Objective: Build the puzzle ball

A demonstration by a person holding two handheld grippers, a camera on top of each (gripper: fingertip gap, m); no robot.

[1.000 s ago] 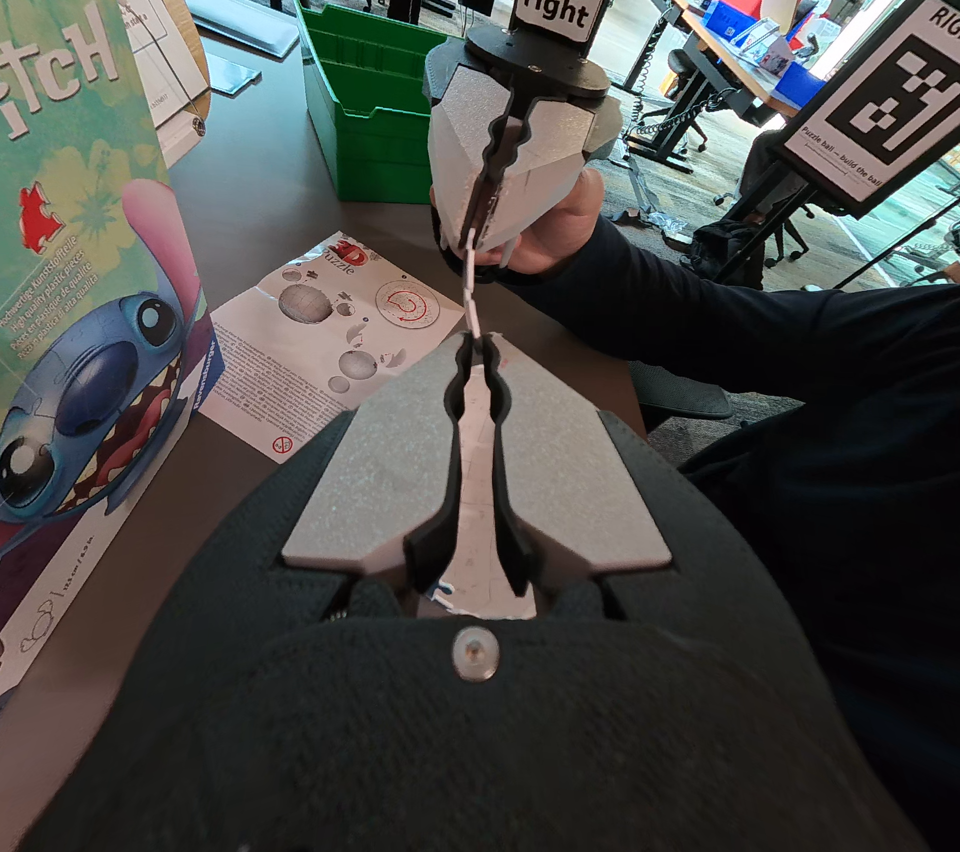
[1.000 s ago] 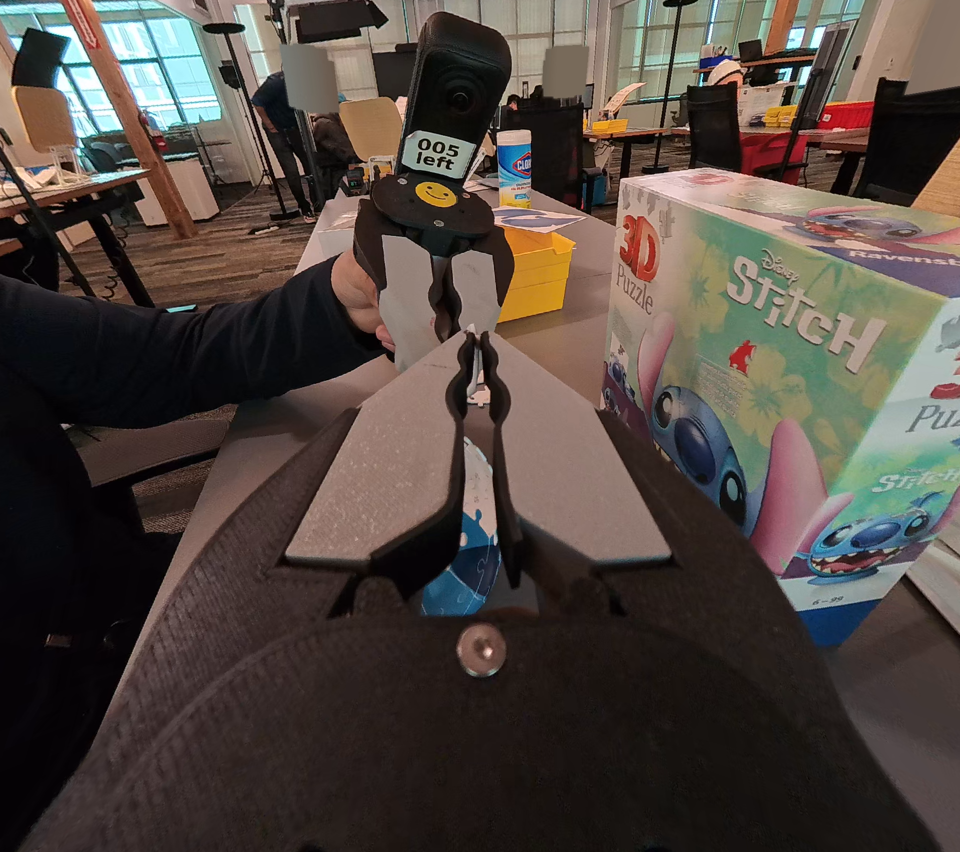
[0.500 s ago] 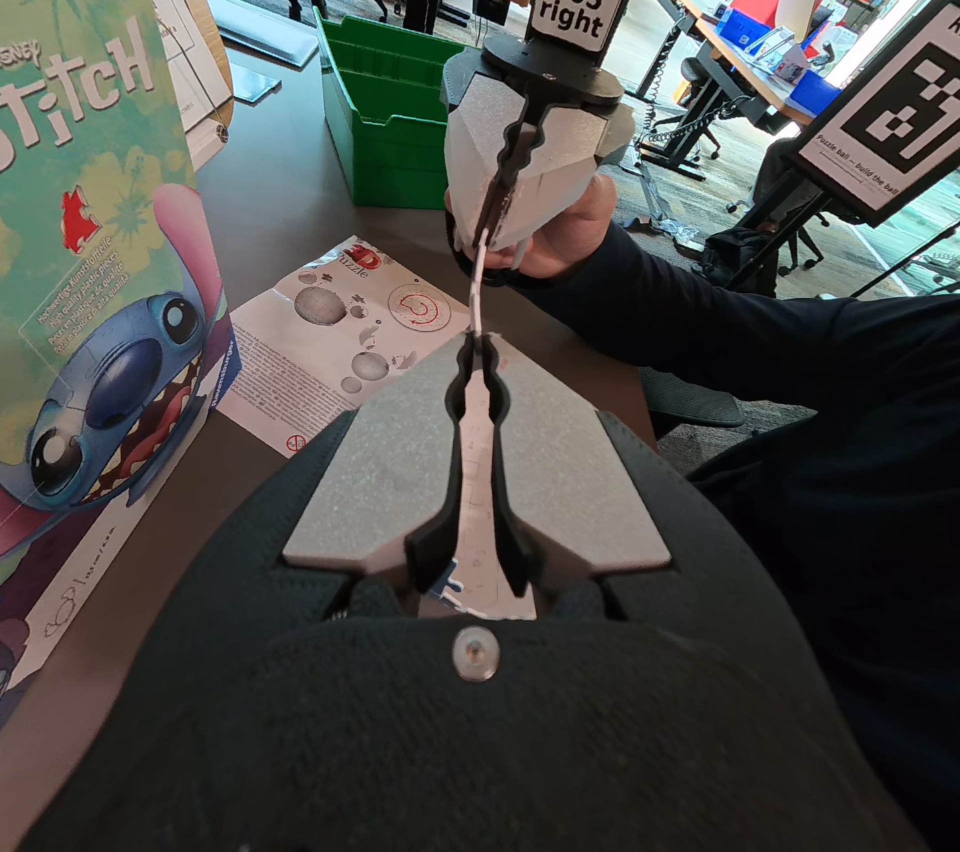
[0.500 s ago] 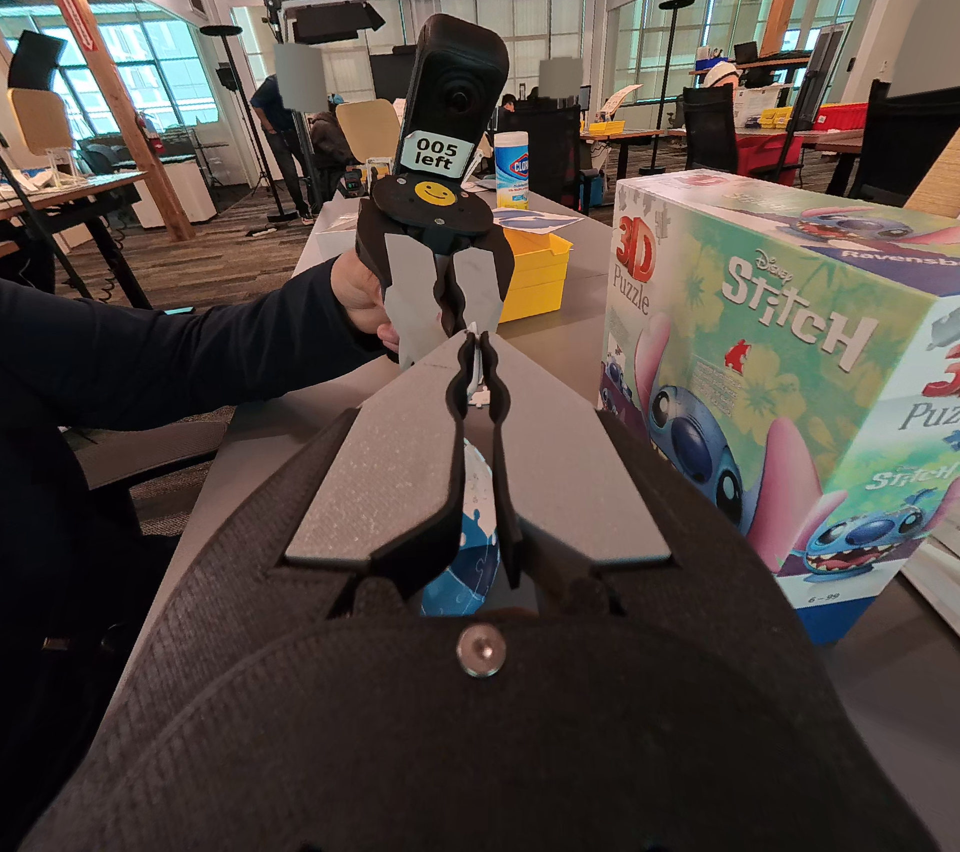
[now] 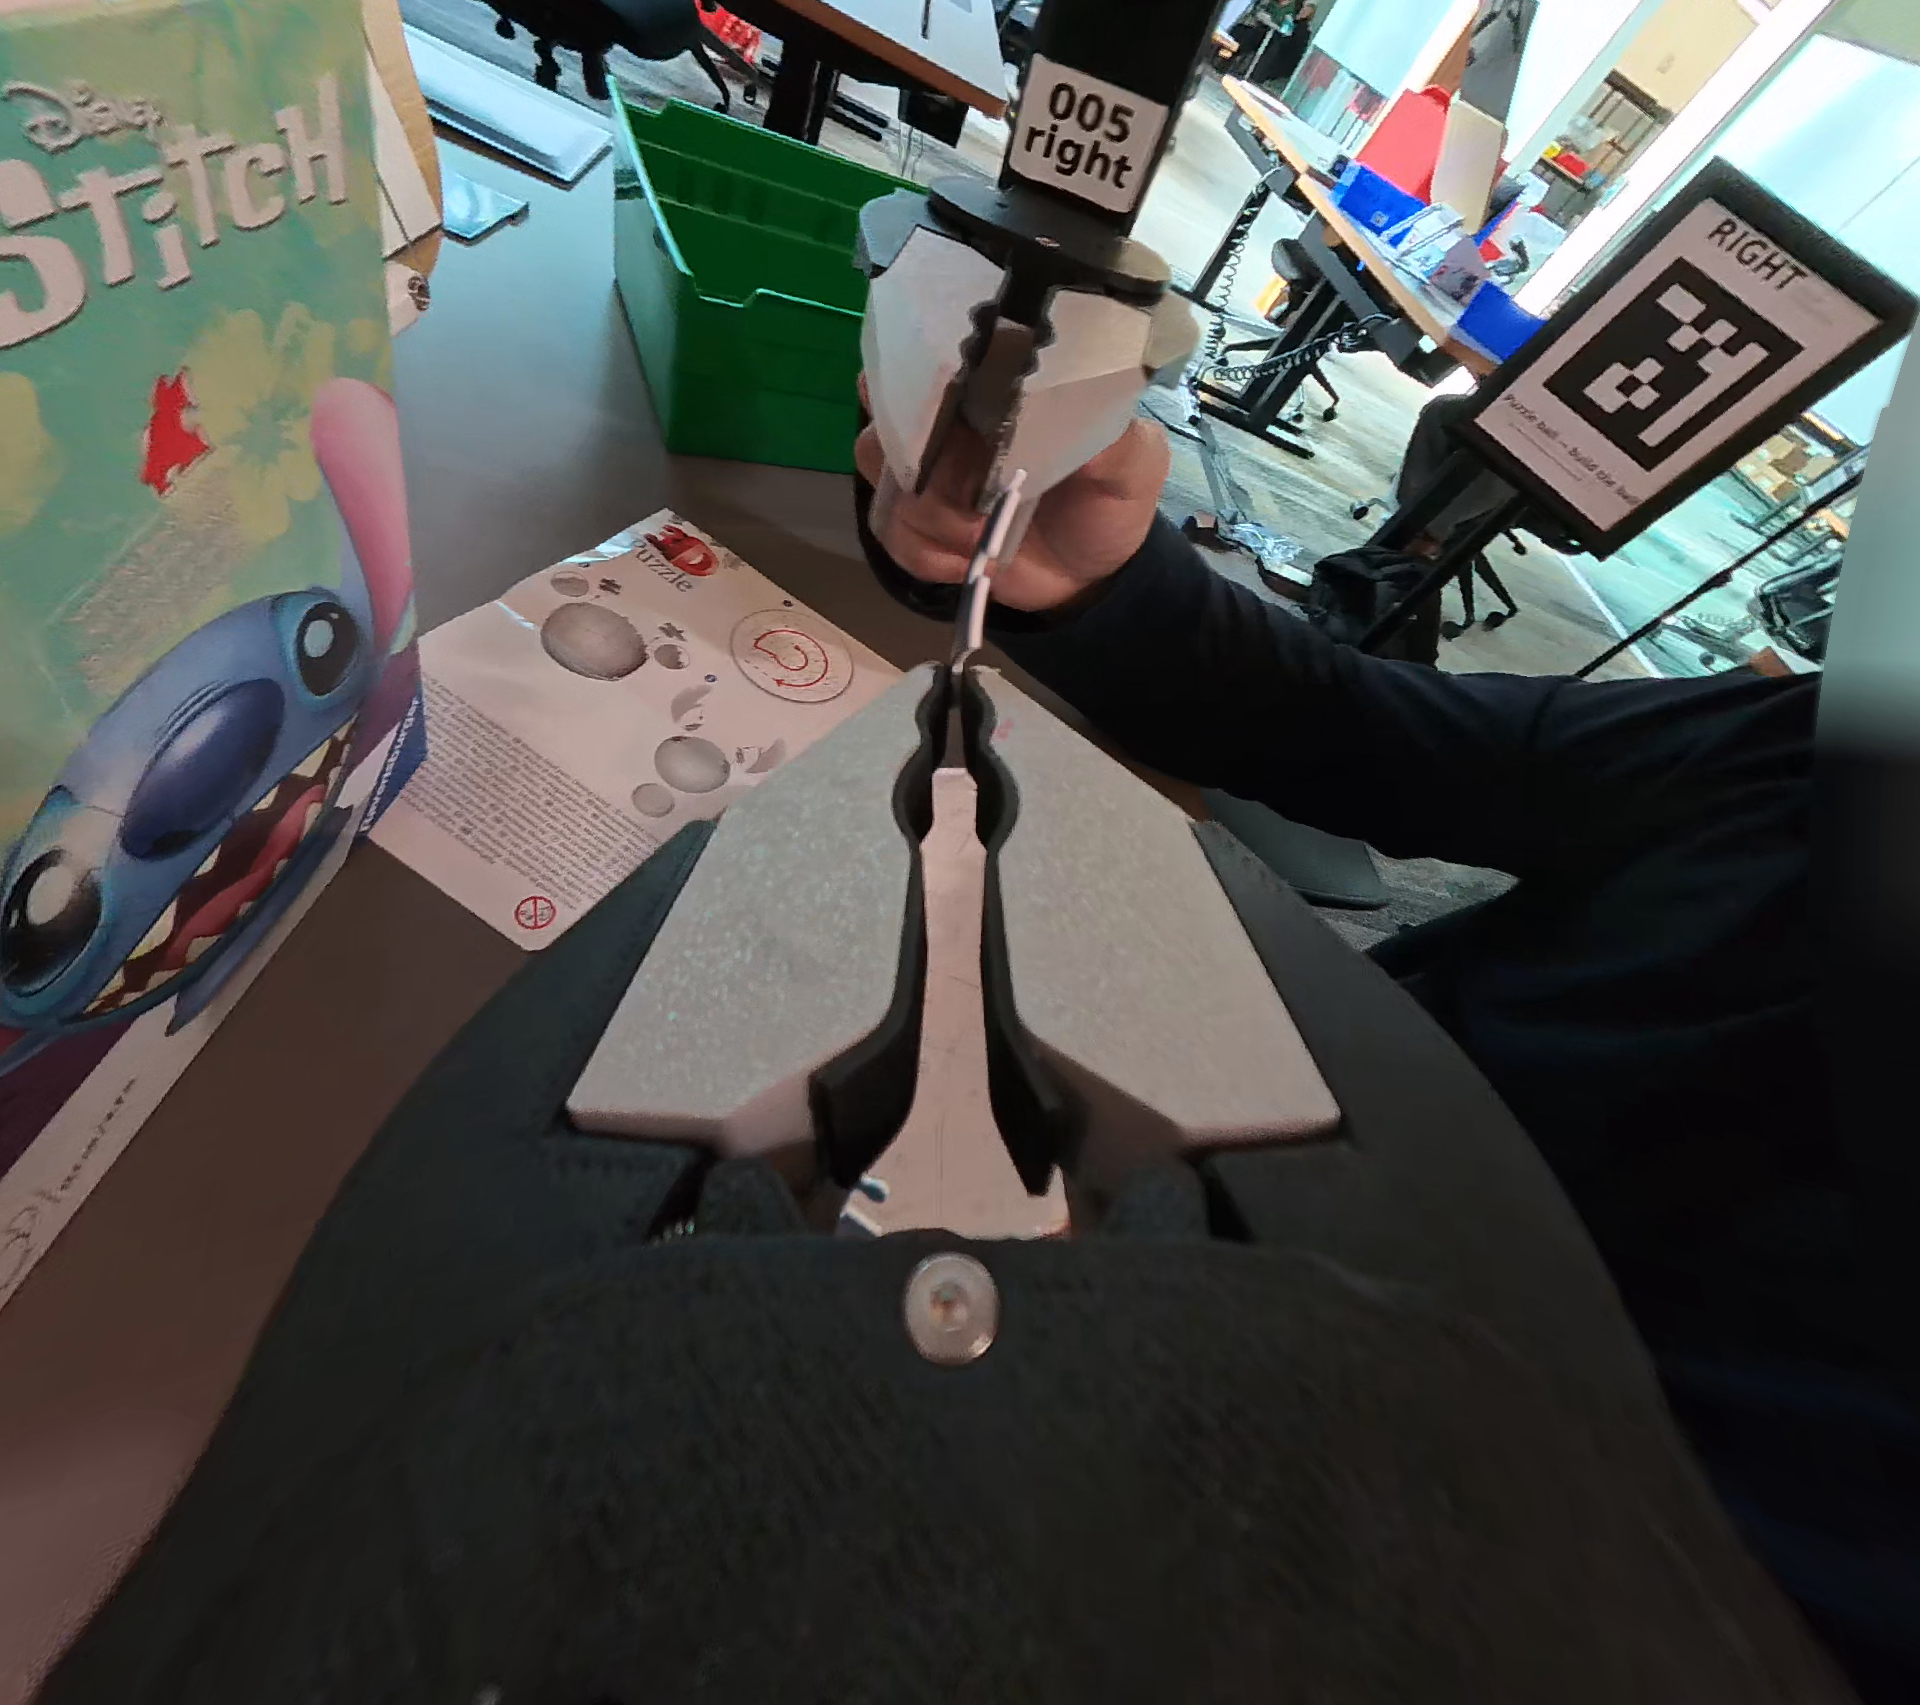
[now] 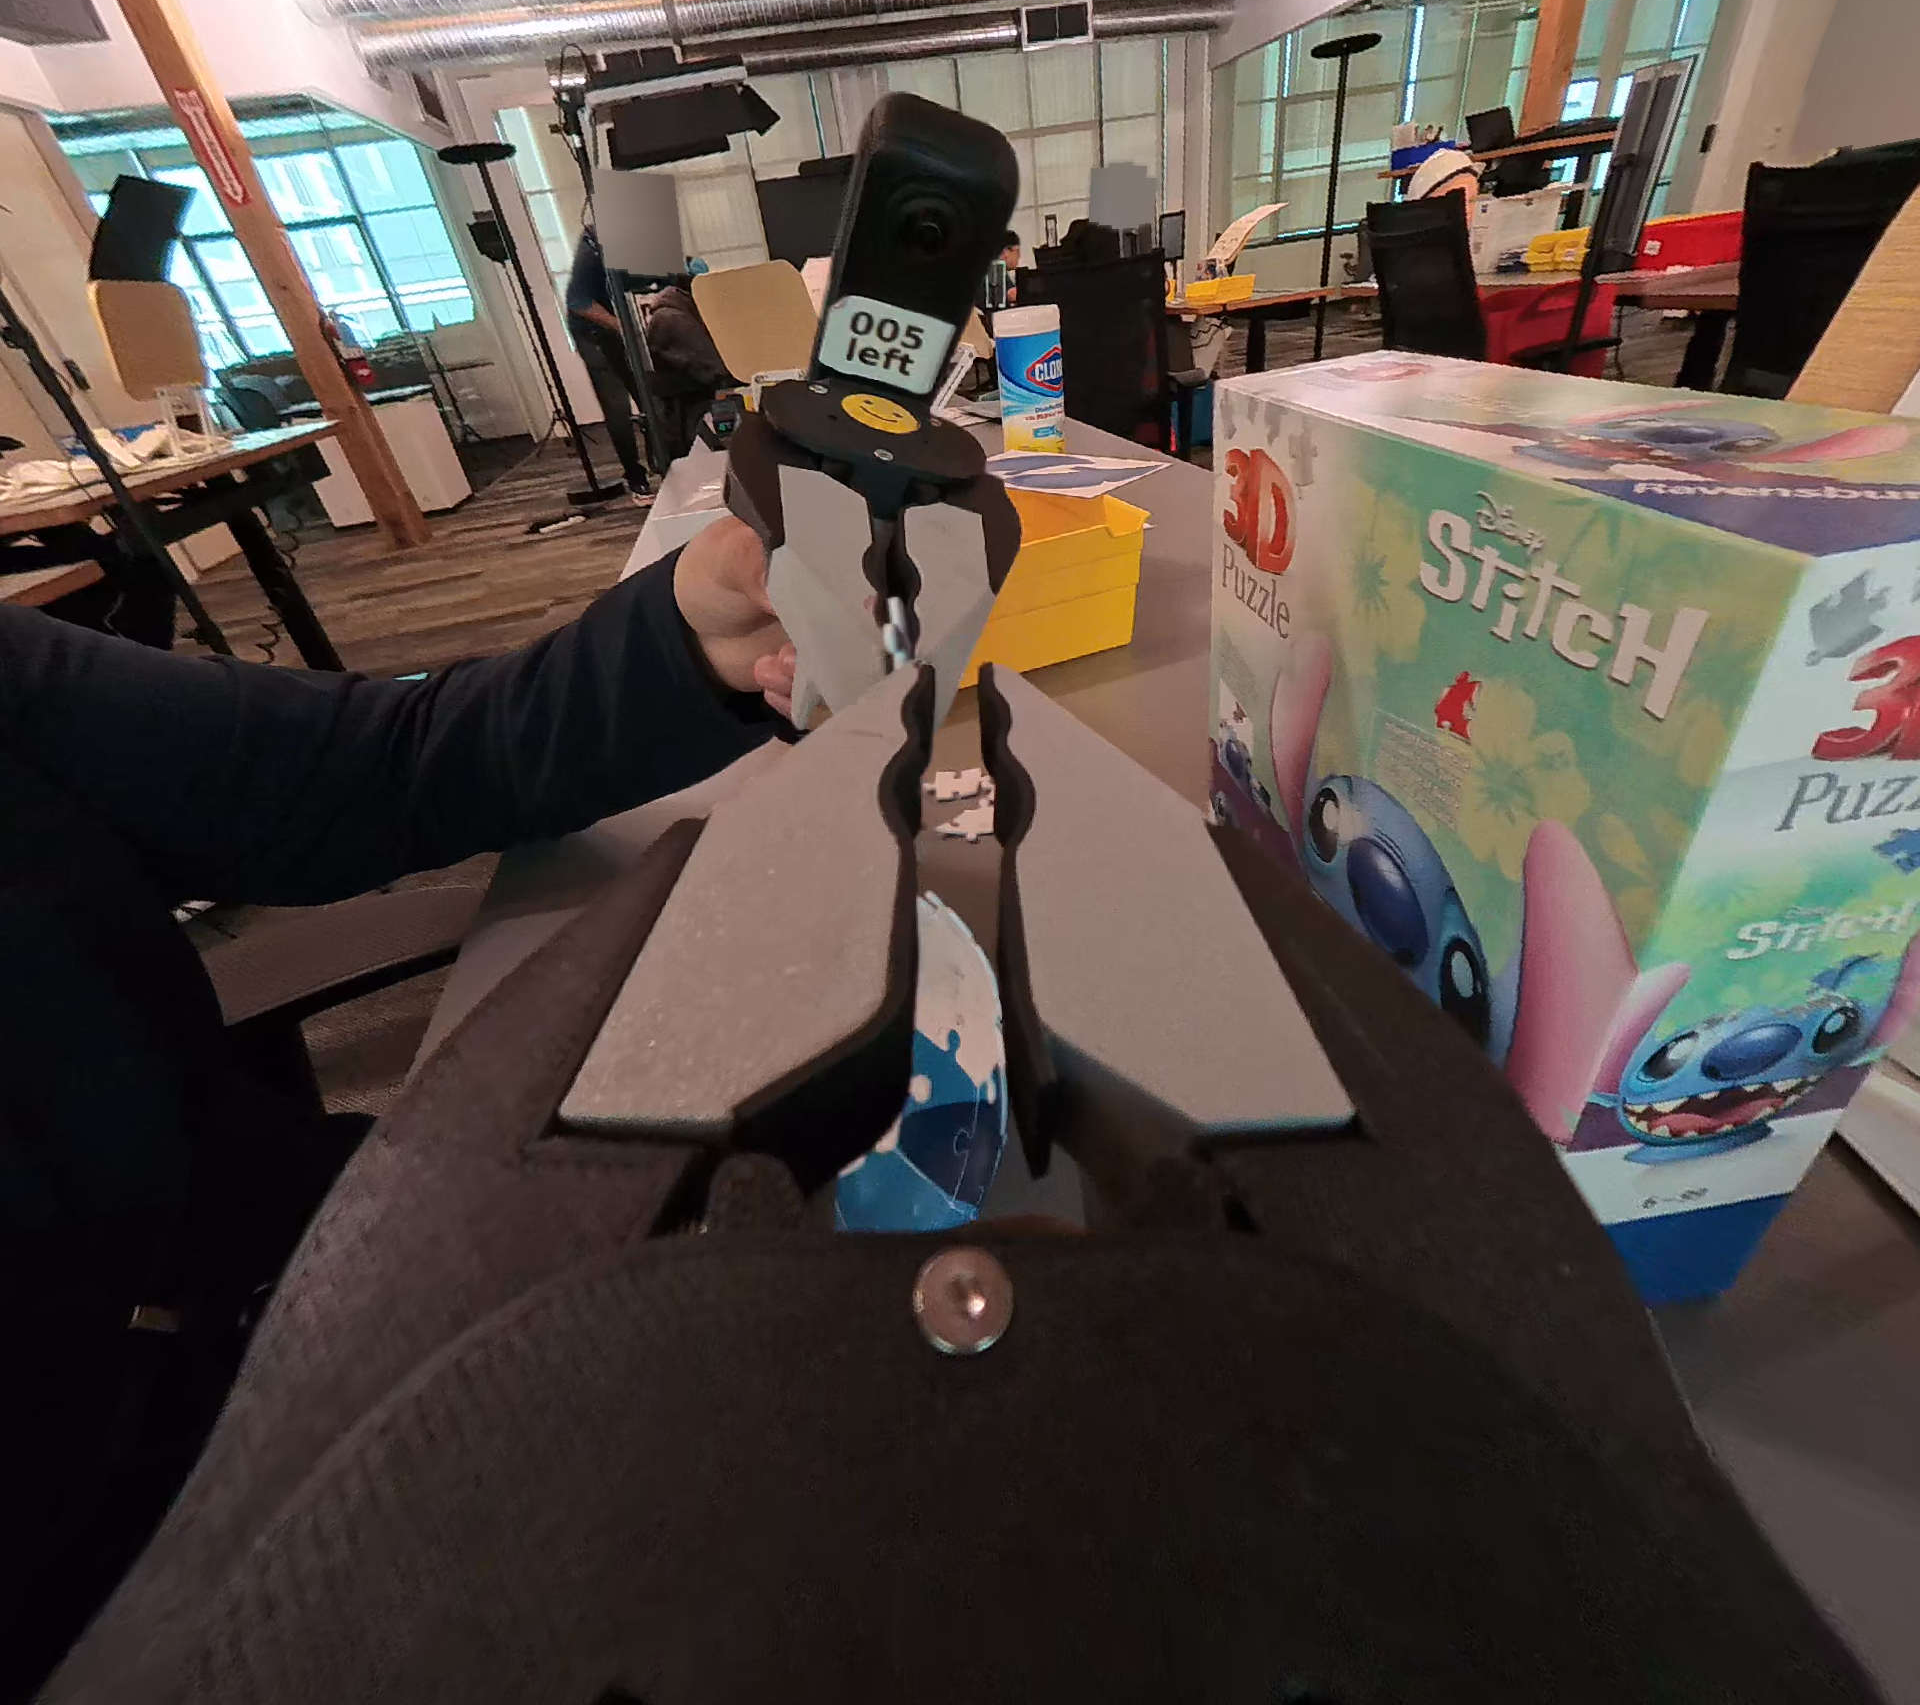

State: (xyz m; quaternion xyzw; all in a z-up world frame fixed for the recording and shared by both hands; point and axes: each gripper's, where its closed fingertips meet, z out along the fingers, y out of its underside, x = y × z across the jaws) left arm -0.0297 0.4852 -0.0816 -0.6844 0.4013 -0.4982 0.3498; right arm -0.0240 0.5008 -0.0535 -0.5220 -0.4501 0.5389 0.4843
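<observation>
puzzle ball section (image 6: pixel 940 1073), a curved run of joined pieces printed blue and white on one face and plain white on the other, is held up over the tabletop (image 5: pixel 520 429) between the two tools. the left tool (image 5: pixel 954 676) is closed tight on it, fingertips almost meeting, with the white edge rising toward 12 o'clock to the other tool. the right tool (image 6: pixel 951 684) now stands partly open. half a second ago its tips were pinched together, and now two loose pieces (image 6: pixel 961 798) on the tabletop show through the gap. the section still lies between its fingers, though whether they press on it i cannot tell. at 3 o'clock in the right wrist view stands the puzzle box (image 6: pixel 1507 720), green and yellow with a blue cartoon creature, a brand name and large white lettering. each tool carries a small white printed label under its camera. an instruction leaflet (image 5: pixel 582 751) with grey ball diagrams and fine print lies at 10 o'clock in the left wrist view, a green bin (image 5: pixel 748 325) at 11 o'clock, and a sign (image 5: pixel 1673 367) with a black-and-white square code at 2 o'clock. a yellow bin (image 6: pixel 1060 595) sits just behind the left tool.
</observation>
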